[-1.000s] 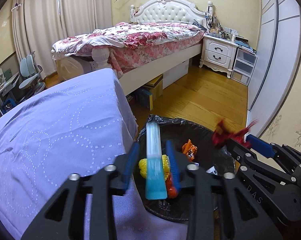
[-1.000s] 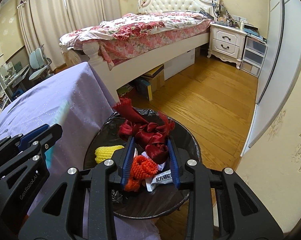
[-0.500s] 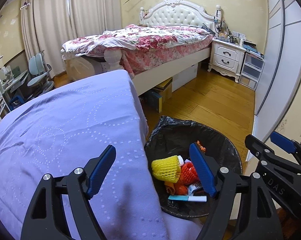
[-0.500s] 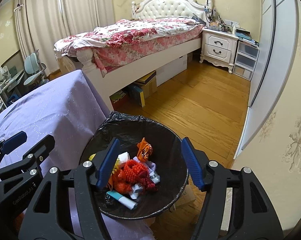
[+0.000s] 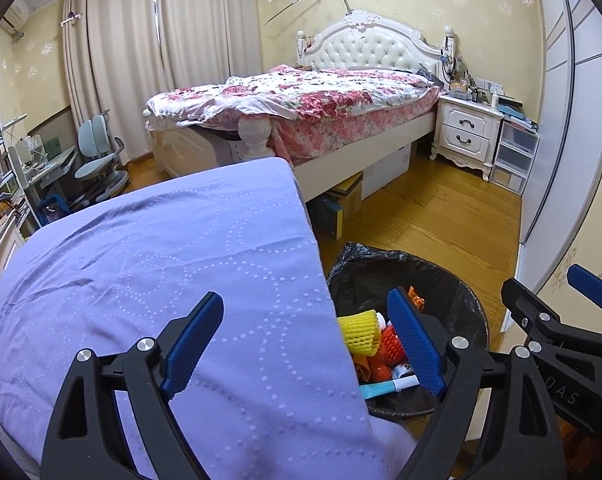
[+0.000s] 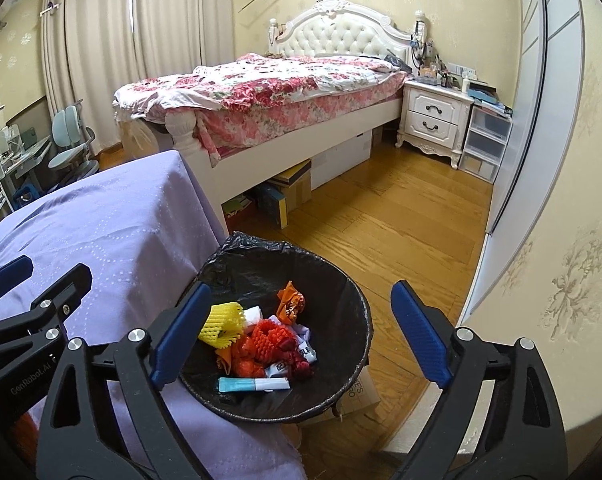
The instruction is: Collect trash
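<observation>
A black-lined trash bin (image 6: 341, 292) (image 5: 465, 300) stands on the floor by the purple-covered table (image 5: 149, 264) (image 6: 113, 224). Inside lie a yellow foam net (image 6: 221, 320) (image 5: 359, 330), a red foam net (image 6: 271, 338), an orange wrapper (image 6: 291, 302), a dark red ribbon (image 6: 299, 364) and a light-blue tube (image 6: 253, 384) (image 5: 385, 388). My right gripper (image 6: 301, 334) hovers above the bin, jaws opening, nothing between them. My left gripper (image 5: 307, 344) hangs over the table's edge and the bin's left rim, jaws opening and empty. Each gripper shows at the side of the other's view.
A bed (image 5: 301, 108) with a floral quilt stands behind, boxes under it. A white nightstand (image 5: 467, 136) and plastic drawers (image 5: 515, 160) sit at the back right, a wardrobe door (image 5: 573, 120) on the right. A desk chair (image 5: 97, 156) stands at the left. A cardboard box (image 6: 361, 394) lies under the bin.
Both grippers opened wide and rose back from the bin. The blue tube left the left gripper and the dark red ribbon left the right one; both now lie in the bin.
</observation>
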The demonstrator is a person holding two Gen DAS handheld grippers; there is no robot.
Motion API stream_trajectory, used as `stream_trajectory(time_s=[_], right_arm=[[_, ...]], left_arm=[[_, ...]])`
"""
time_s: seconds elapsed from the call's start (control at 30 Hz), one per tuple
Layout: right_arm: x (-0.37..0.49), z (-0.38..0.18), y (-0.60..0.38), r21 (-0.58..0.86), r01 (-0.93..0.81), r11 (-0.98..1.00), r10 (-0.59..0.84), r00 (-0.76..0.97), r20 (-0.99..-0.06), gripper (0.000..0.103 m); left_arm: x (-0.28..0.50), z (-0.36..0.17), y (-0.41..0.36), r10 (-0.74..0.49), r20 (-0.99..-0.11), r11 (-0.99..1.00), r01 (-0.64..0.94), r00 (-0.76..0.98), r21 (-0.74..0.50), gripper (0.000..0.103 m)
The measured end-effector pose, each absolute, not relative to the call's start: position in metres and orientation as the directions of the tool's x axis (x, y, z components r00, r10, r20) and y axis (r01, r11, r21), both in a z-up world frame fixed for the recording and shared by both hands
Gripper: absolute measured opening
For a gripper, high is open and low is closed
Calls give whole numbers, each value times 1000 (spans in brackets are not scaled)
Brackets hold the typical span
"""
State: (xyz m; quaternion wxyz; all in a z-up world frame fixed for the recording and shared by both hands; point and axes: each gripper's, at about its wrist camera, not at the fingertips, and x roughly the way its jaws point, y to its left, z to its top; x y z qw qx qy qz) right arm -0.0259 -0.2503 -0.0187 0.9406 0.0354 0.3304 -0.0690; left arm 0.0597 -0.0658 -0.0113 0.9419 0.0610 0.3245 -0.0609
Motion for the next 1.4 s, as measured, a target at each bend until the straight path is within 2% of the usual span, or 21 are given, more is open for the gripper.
stream_trajectory(time_s=[0.67,1.4], right_arm=[[-80,11,-214,32,110,993,-72,823,-564,92],[-104,22,-199,24,91,996,-65,847,-527,92]], left_arm=[[9,4,-23,0,-596,995,61,803,81,86],[-14,12,-6,10,-561,998,24,828,53,86]])
